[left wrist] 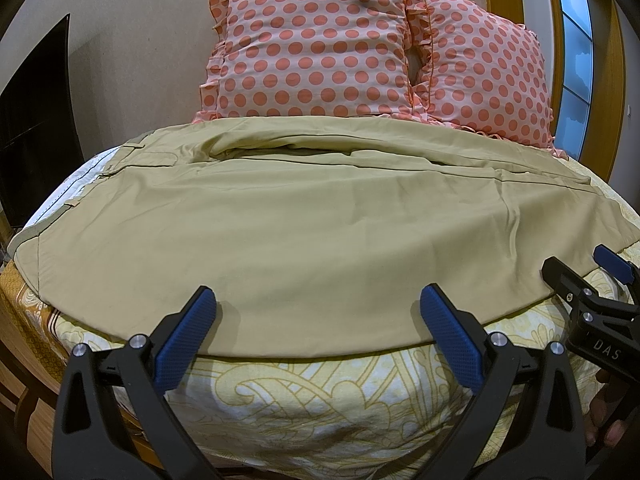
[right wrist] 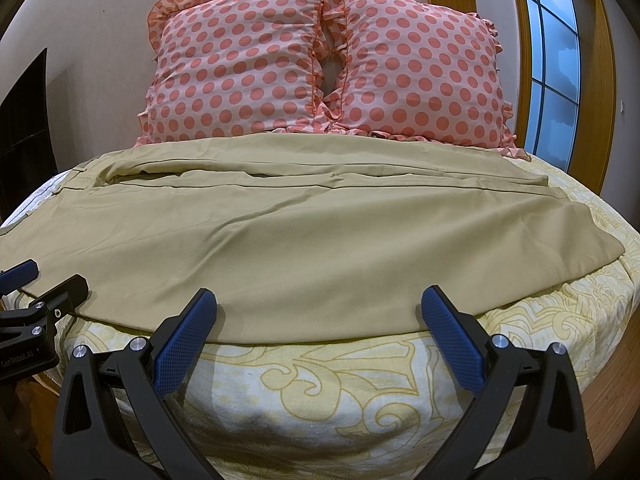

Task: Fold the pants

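Khaki pants (left wrist: pixel 304 216) lie flat across the bed, waistband to the left, leg ends to the right; they also show in the right wrist view (right wrist: pixel 256 240). My left gripper (left wrist: pixel 318 300) is open, its blue pads at the pants' near edge, holding nothing. My right gripper (right wrist: pixel 318 300) is open at the same near edge, further right, holding nothing. The right gripper also shows in the left wrist view (left wrist: pixel 580 272) at the far right, and the left gripper shows in the right wrist view (right wrist: pixel 48 276) at the far left.
The bed has a yellow patterned sheet (left wrist: pixel 320 392), which also shows in the right wrist view (right wrist: pixel 340 380). Two pink polka-dot pillows (left wrist: pixel 320 48) (right wrist: pixel 420 68) stand at the head against the wall. A window (right wrist: pixel 552 64) is to the right, dark furniture (left wrist: pixel 36 120) to the left.
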